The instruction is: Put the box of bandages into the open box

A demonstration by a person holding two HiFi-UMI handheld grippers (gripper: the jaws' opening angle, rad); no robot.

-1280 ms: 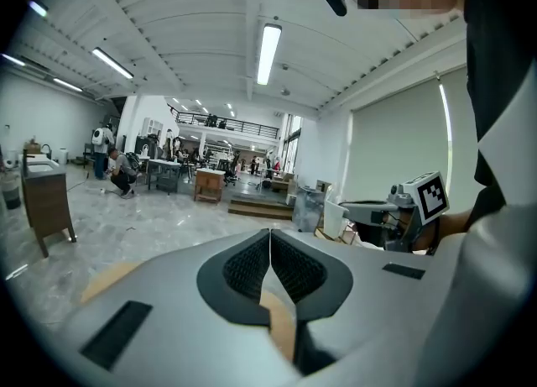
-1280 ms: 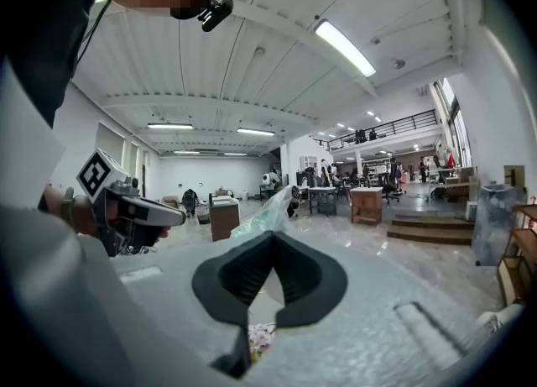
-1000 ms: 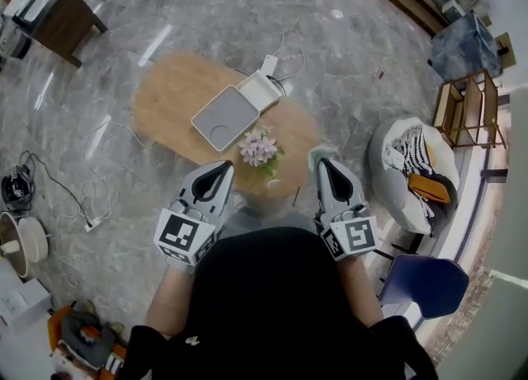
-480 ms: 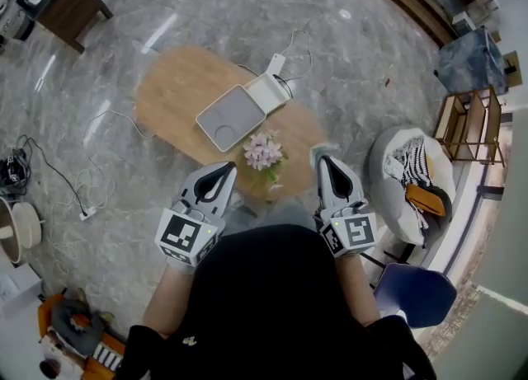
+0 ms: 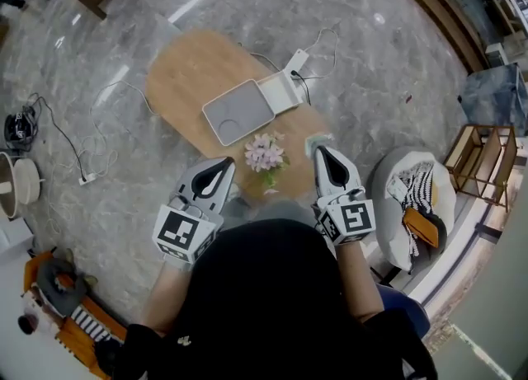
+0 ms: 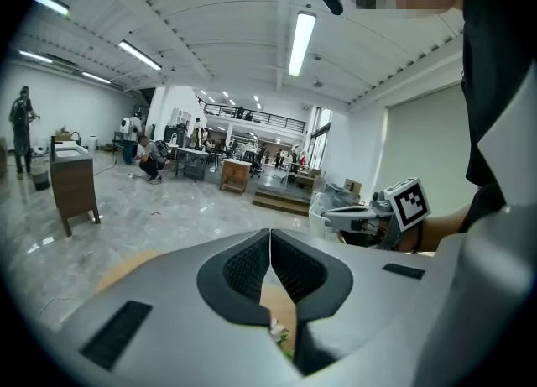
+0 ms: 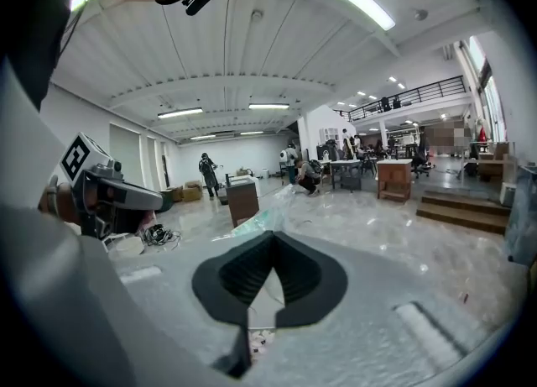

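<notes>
Gripping a pale green box (image 5: 318, 139) in my right gripper's (image 5: 318, 150) clamped jaws; my left gripper's (image 5: 226, 163) jaws meet, holding nothing.

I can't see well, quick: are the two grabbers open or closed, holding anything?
Left gripper: closed, empty.
Right gripper: closed on a pale green pack.

R hand-held gripper (image 5: 320, 154) w/ box of bandages (image 5: 317, 138) slightly fwd, now beside flowers (image 5: 264, 154) at table (image 5: 186, 82) edge.
</notes>
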